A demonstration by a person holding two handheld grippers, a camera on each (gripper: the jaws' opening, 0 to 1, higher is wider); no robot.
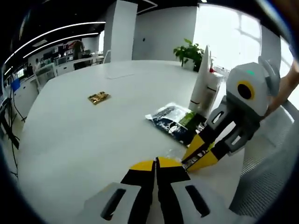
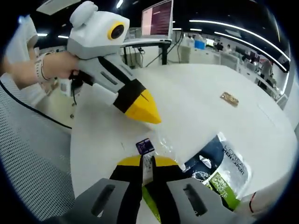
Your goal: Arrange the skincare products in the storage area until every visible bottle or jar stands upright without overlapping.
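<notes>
Since right claw already pinching clear plastic corner of dark skincare sachet pack, keep pull slow and low, or film slips out. Left claw closed, holding nothing, near bench edge. Pack lies flat just beyond both claws; white tube stands upright behind it. Small gold item far off, well apart.

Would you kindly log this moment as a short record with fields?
surface: white table
left gripper: fingers together, nothing between them
right gripper: closed on clear packet with purple label
pouch: dark L'Oreal pouch lying flat
upright item: white tube, beside a white jar
far item: small gold packet
</notes>
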